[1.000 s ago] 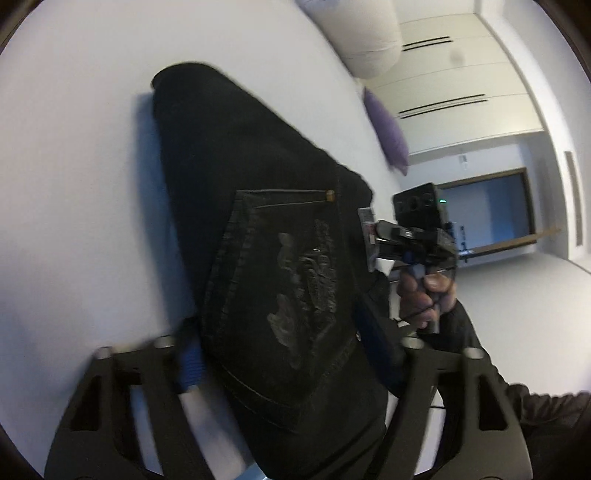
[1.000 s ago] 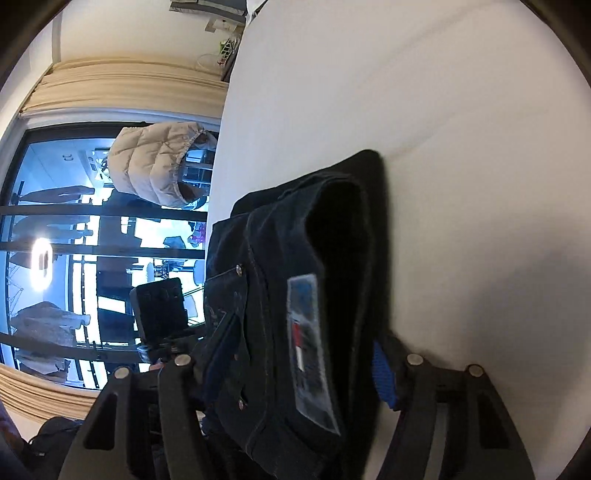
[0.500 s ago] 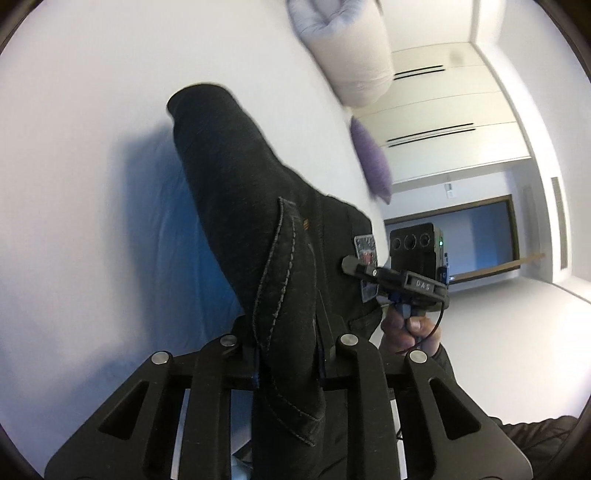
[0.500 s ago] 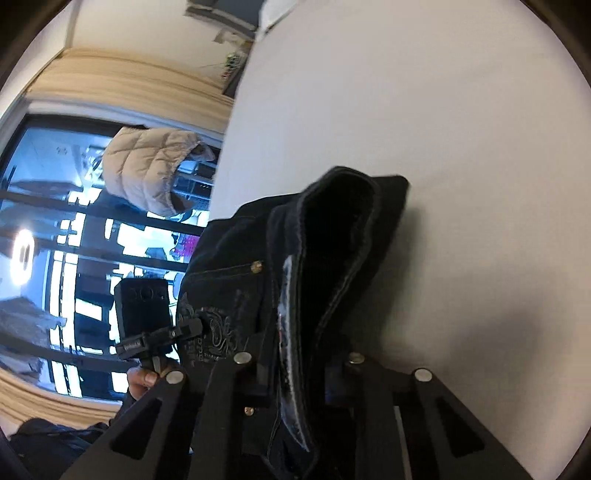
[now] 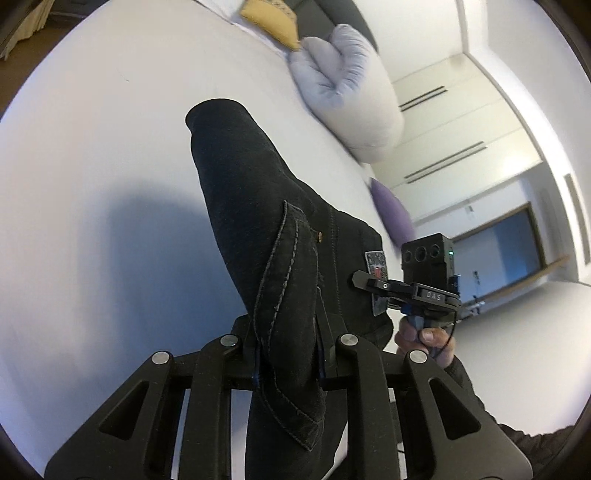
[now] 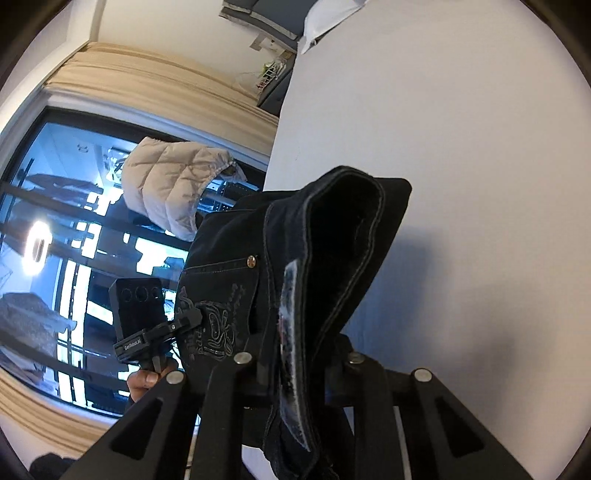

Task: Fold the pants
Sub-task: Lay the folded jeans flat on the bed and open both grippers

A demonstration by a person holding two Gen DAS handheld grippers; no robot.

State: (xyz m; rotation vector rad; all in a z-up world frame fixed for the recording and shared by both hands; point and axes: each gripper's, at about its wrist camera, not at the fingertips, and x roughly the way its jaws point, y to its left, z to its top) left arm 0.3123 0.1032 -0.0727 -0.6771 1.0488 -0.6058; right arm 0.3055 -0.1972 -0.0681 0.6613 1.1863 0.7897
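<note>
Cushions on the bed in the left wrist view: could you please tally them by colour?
Yellow cushion: 1
Pale grey cushion: 1
Purple cushion: 1
Total: 3

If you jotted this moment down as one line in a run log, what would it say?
step: fold pants | left gripper: shut on pants | right gripper: shut on pants | pants: near end raised off white bed

The right gripper (image 6: pixel 299 369) has just been closing and now pinches the waistband of the black pants (image 6: pixel 332 236), which hang above the white bed (image 6: pixel 461 129). At left, the left gripper (image 6: pixel 195 317) also bites the pants.
</note>
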